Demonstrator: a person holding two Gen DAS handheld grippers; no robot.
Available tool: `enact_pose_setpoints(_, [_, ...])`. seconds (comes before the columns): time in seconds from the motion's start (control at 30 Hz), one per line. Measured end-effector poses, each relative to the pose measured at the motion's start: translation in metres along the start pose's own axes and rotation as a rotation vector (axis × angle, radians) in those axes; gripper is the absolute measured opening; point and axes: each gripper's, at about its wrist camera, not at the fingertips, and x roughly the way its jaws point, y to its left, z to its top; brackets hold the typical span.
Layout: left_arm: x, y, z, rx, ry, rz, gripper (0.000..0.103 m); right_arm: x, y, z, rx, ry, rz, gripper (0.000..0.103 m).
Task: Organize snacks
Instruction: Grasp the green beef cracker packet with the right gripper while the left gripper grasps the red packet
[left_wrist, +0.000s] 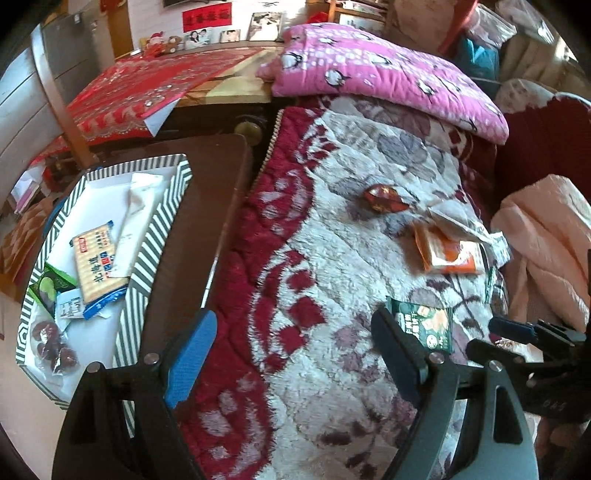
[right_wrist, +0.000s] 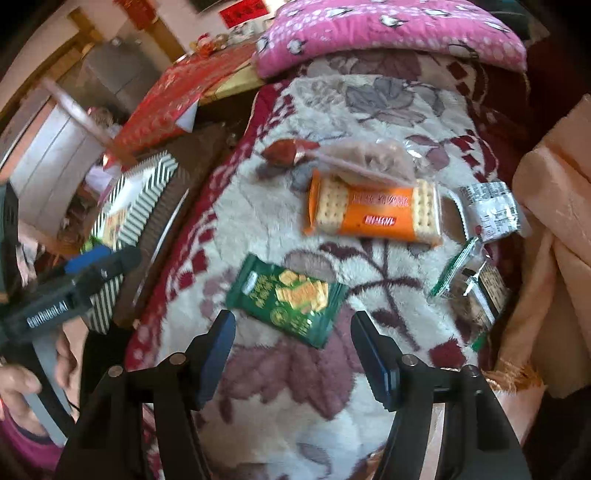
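While several snacks already lie in the striped box (left_wrist: 162, 218) on the stool, the right gripper (right_wrist: 293, 352) hangs with jaws apart and empty above the green packet (right_wrist: 288, 301) on the blanket (right_wrist: 258, 206) (likely the next pick). The left gripper (left_wrist: 295, 350) is wide open too, holding nothing.

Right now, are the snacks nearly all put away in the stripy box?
About halfway. The striped box already holds a blue cracker pack, green packets and wrapped dates. Both grippers are open and empty; the right gripper hovers by the green cracker packet. The orange cracker pack, red candy and several small packets remain on the blanket.
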Motion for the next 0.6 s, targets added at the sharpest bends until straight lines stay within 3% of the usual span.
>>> enact_pose_setpoints(0.2, [0.005, 0.004, 0.000, -0.001, 0.015, 0.017, 0.085, 0.030, 0.022, 0.004, -0.310, 0.066, -0.038, 0.073])
enact_pose_setpoints(0.6, [0.026, 0.021, 0.006, -0.046, 0.065, 0.048, 0.085, 0.084, 0.040, 0.021, -0.664, 0.222, 0.033, 0.079])
